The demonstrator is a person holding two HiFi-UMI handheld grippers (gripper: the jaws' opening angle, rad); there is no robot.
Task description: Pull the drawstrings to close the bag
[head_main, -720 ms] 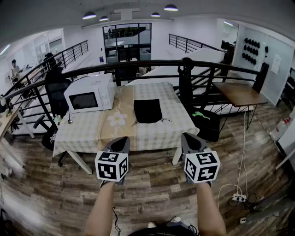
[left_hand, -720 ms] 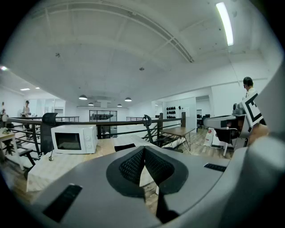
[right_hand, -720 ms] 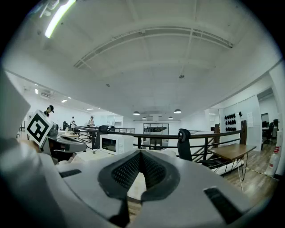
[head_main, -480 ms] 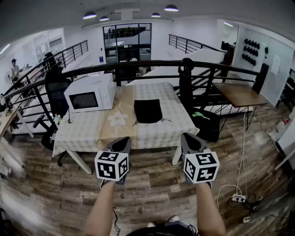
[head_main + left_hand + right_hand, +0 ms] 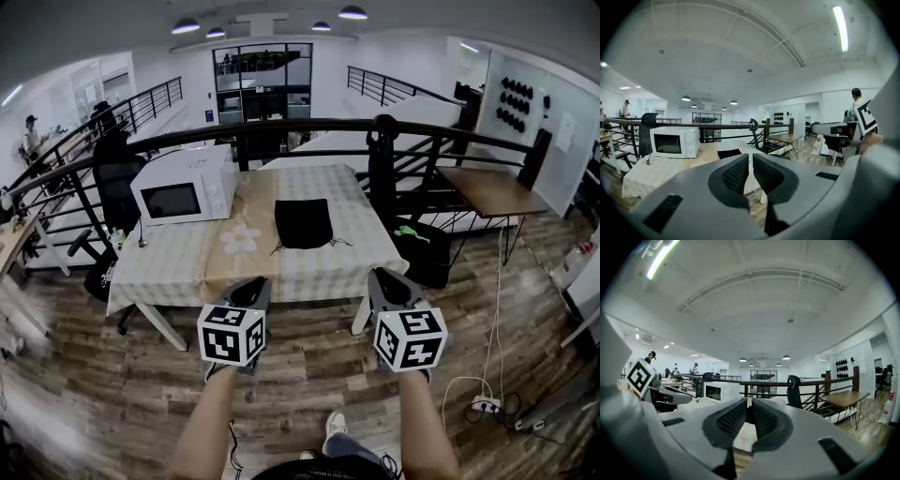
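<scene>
The left gripper (image 5: 254, 284) and right gripper (image 5: 385, 278) are both clenched empty short of the table (image 5: 169, 267), the black bag (image 5: 303, 223) lying at twelve o'clock, a microwave (image 5: 183, 192) at its nine.

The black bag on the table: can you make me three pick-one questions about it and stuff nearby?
1. The black bag lies: A on the floor; B on the checked table; C on a chair.
2. The microwave is: A red; B white; C green.
3. The left hand-held gripper and right hand-held gripper are: A shut, empty; B wide open; C holding the bag.
Answers: B, it lies flat on the tabletop; B, its casing is white; A, both jaw pairs meet with nothing between.
</scene>
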